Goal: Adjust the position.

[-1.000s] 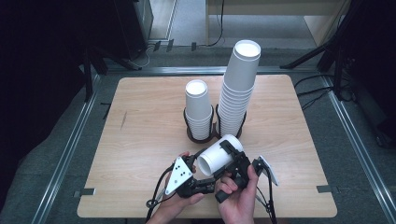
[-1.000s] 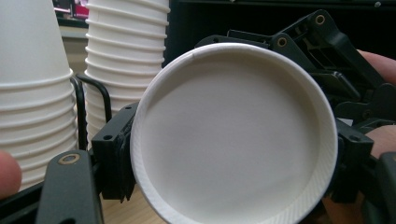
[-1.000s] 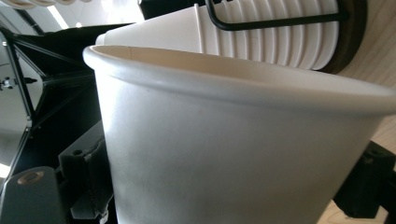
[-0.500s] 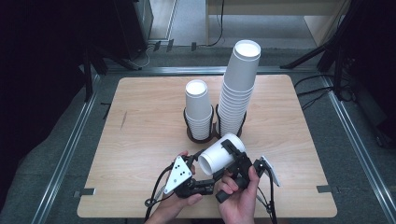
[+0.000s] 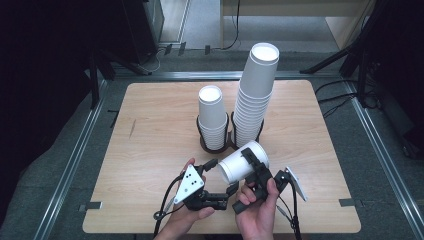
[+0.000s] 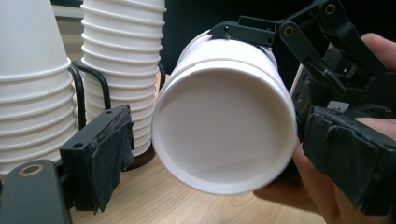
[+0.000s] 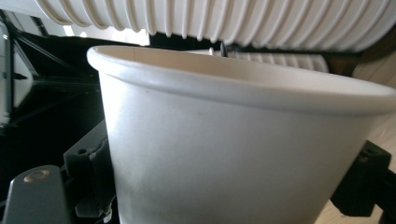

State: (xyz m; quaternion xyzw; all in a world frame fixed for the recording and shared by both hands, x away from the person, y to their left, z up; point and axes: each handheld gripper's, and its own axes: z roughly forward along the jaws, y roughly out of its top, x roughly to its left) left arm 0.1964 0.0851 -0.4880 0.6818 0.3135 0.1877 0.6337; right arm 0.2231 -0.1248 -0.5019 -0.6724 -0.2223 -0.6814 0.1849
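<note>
A white paper cup [image 5: 242,162] lies tilted on its side above the table's front, and my right gripper [image 5: 250,176] is shut on its wall near the rim. In the right gripper view the cup [image 7: 224,154] sits between the jaws. My left gripper [image 5: 222,178] points at the cup's base; its jaws have just been opening. In the left gripper view the base [image 6: 224,126] sits between the two padded fingers [image 6: 105,156], which stand off it on either side.
A short stack of cups [image 5: 212,117] and a tall leaning stack [image 5: 255,95] stand in a black wire holder [image 5: 216,145] at the middle of the wooden table [image 5: 150,150]. Dark floor and metal rails surround the table.
The left gripper's jaws have spread apart around the cup's base. The cup, the right gripper and both hands stay where they were.
</note>
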